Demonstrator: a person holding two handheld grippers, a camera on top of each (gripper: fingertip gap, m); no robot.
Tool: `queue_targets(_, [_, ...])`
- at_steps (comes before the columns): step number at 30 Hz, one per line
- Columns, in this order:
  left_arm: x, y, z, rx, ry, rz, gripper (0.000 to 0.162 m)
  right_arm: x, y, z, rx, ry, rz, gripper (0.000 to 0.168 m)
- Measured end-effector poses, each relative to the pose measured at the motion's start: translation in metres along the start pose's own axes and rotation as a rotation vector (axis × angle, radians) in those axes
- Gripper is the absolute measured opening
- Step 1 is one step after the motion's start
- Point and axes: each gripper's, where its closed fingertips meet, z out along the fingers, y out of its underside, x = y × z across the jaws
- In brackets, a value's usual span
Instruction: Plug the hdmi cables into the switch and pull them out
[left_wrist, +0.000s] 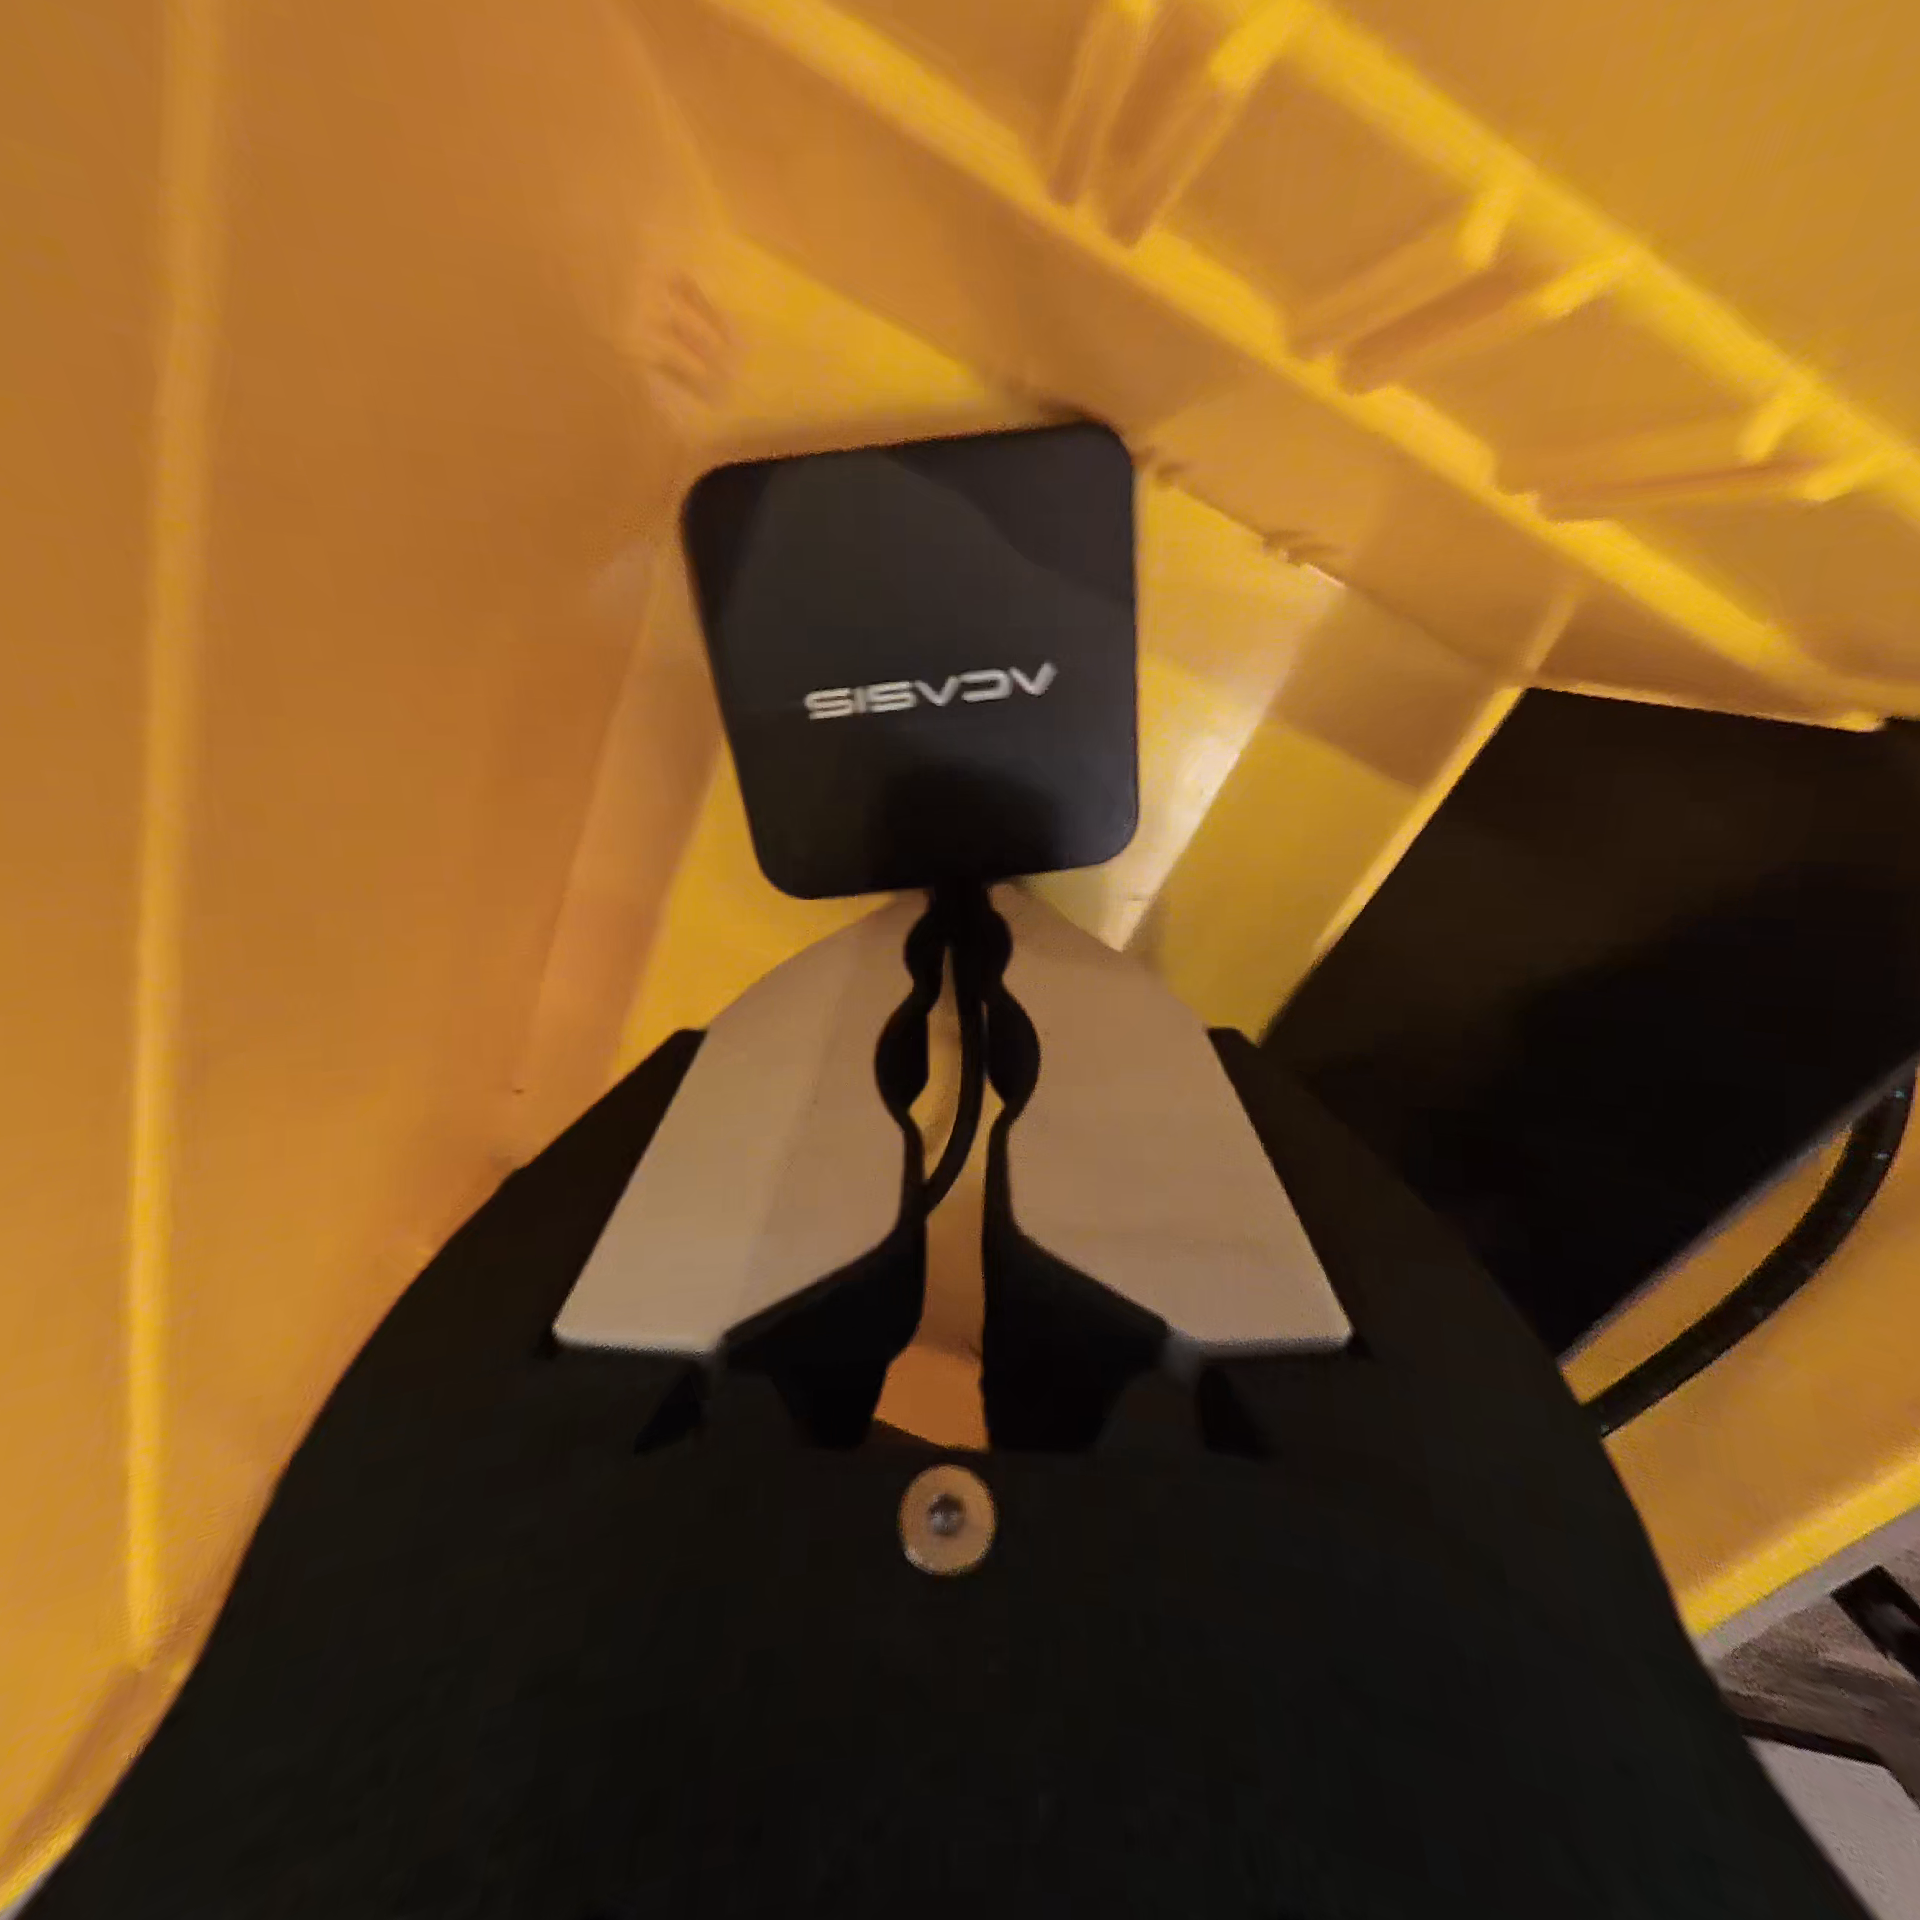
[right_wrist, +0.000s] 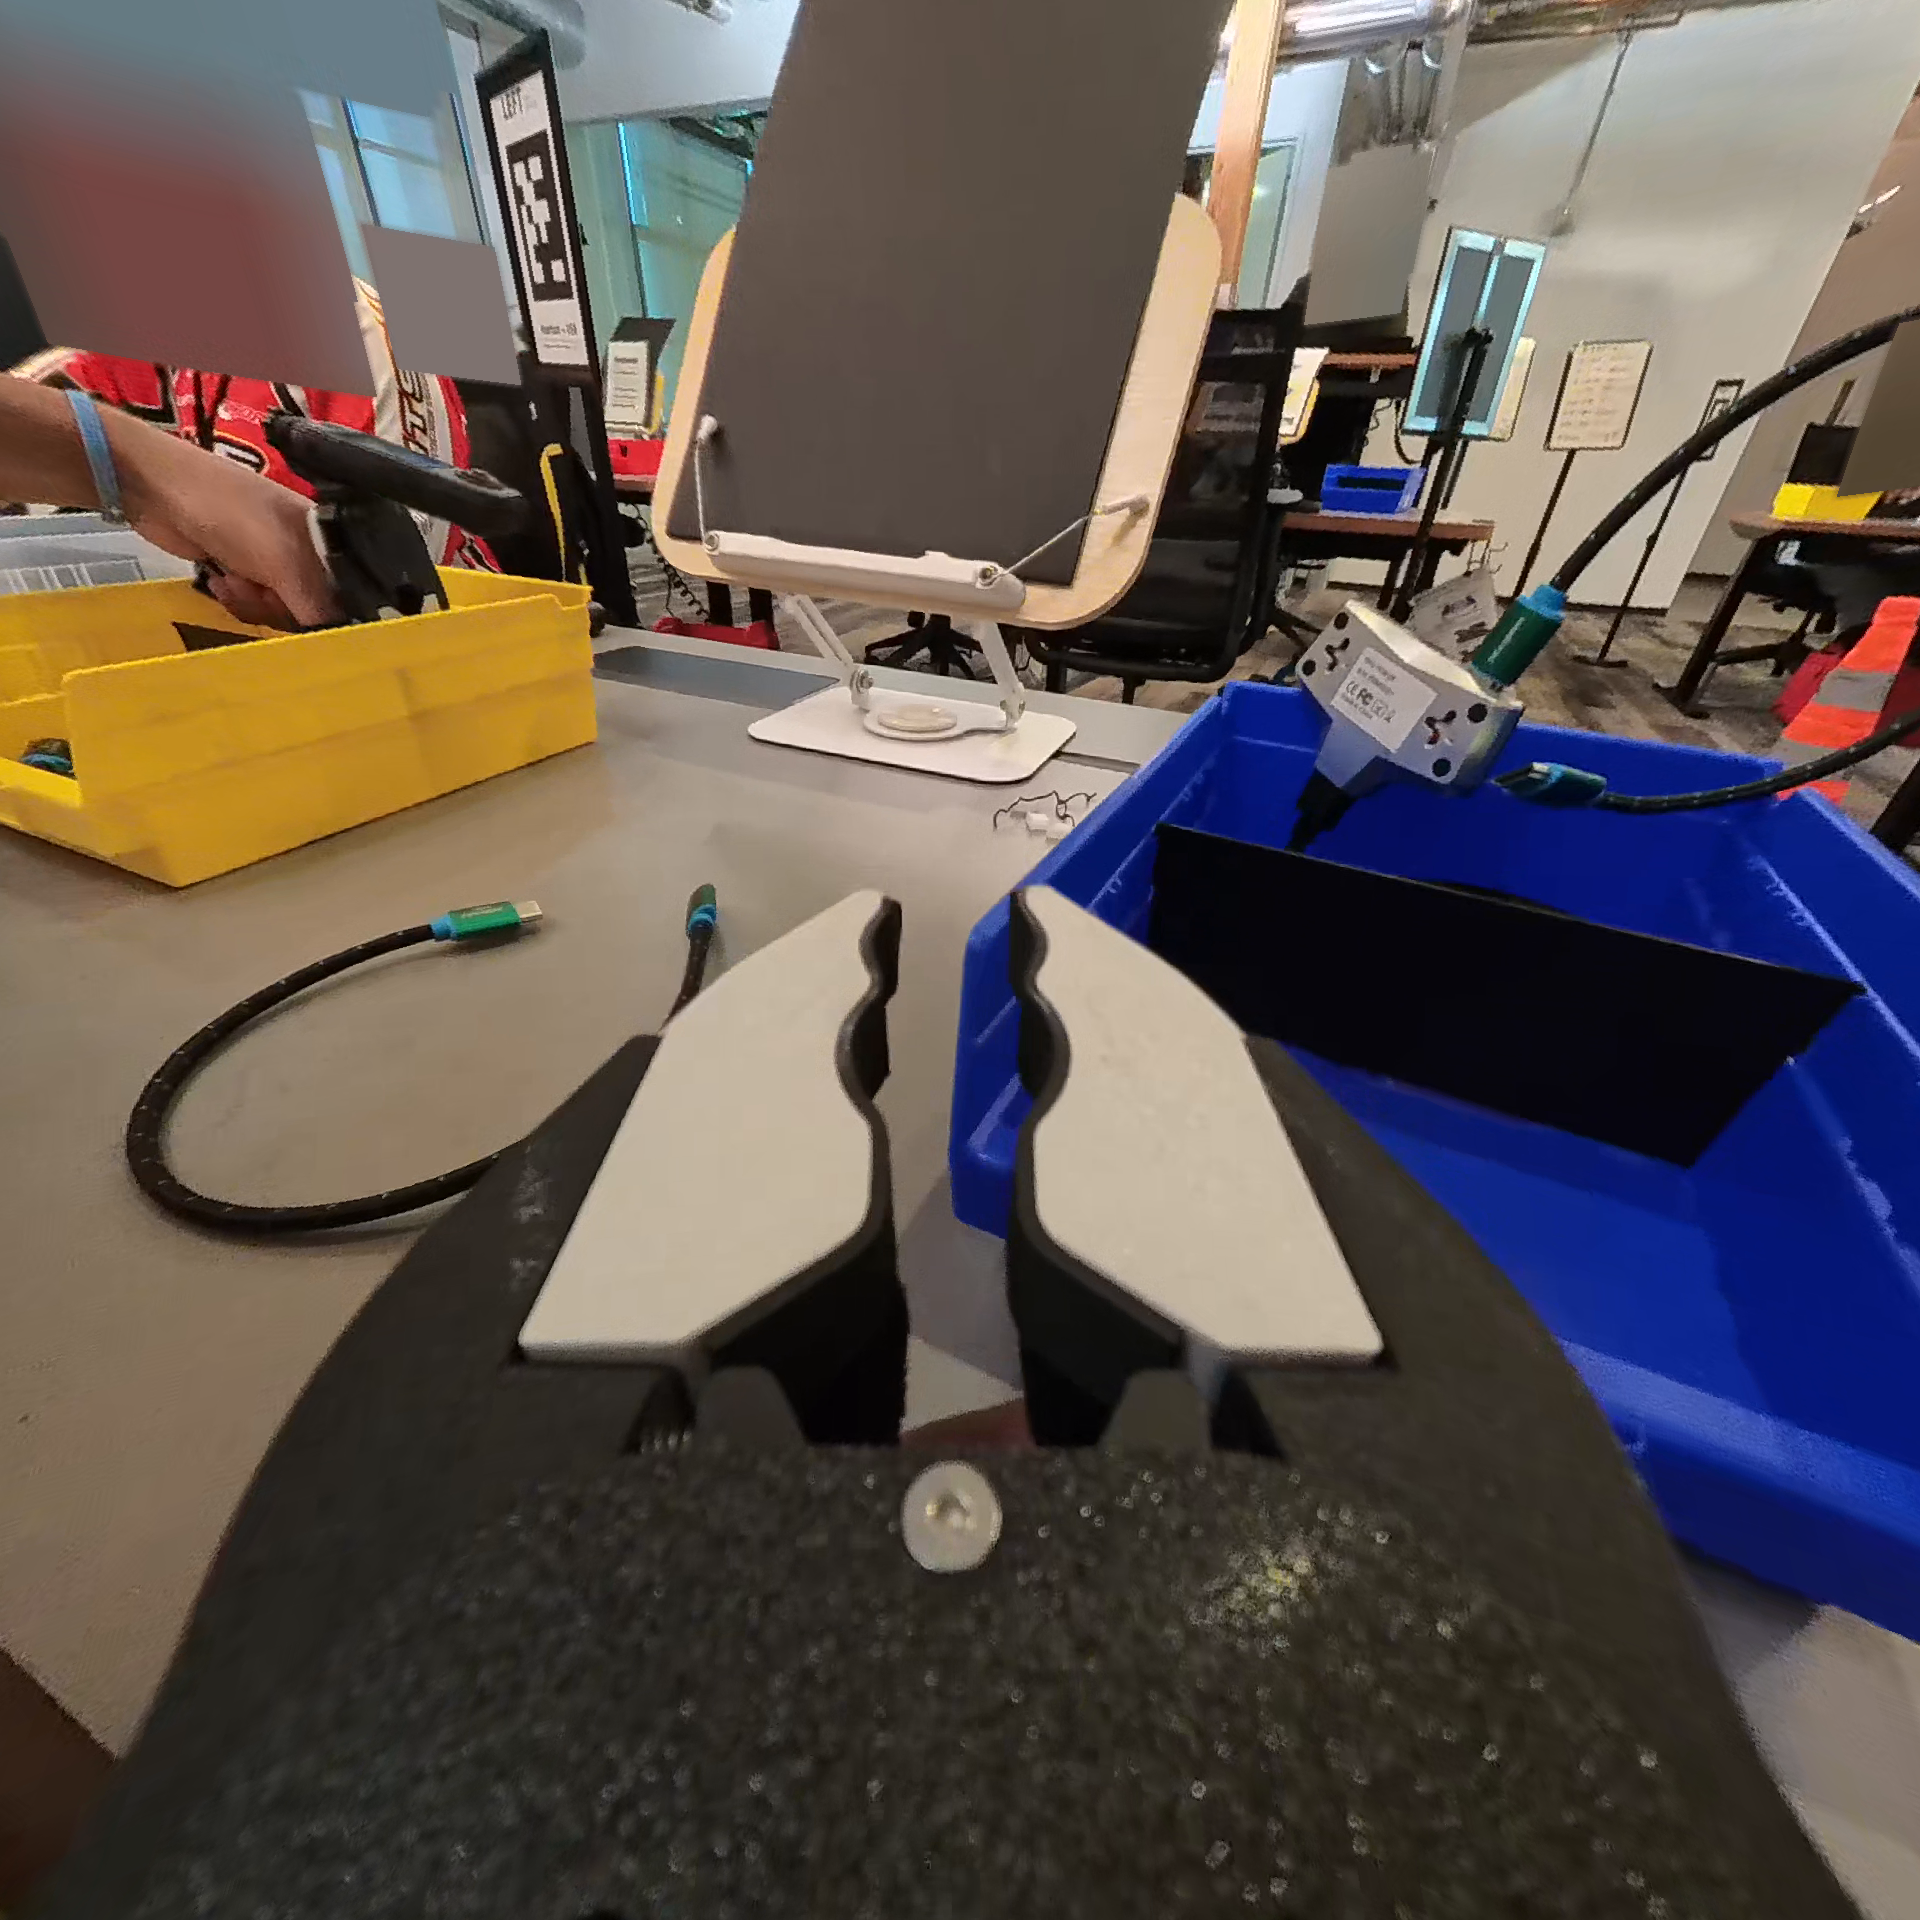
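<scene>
In the left wrist view my left gripper (left_wrist: 956, 925) is inside a yellow bin (left_wrist: 364, 520). It is shut on the thin black cable (left_wrist: 951, 1101) that leaves a black square box (left_wrist: 914, 665) just beyond the fingertips. My right gripper (right_wrist: 956, 914) is open and empty above the table, at the left corner of a blue bin (right_wrist: 1039, 1039). A silver switch (right_wrist: 1392, 696) leans on the blue bin's far rim with a green plug (right_wrist: 1517, 623) in it, and a second green plug (right_wrist: 1553, 781) lies beside it. A black braided HDMI cable (right_wrist: 208, 1039) lies looped on the table, with its green plug (right_wrist: 488, 920) free.
The yellow bin (right_wrist: 312, 748) stands at the far left of the table, and a hand (right_wrist: 229, 530) reaches into it. A tablet stand (right_wrist: 914, 727) stands at the back. Small white clips (right_wrist: 1039, 816) lie near the blue bin. A black divider (right_wrist: 1455, 987) crosses the blue bin. The tips of one gripper are about 55 cm away from the tips of the other. From my right tips it is roughly 25 cm to the silver switch (right_wrist: 1392, 696); from my left, 60 cm.
</scene>
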Motion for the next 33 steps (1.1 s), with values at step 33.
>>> queue_targets(33, [0.22, -0.14, -0.141, 0.712, -1.246, 0.595, 0.004, -0.178, -0.043, 0.171, -0.22, -0.897, 0.088, 0.049])
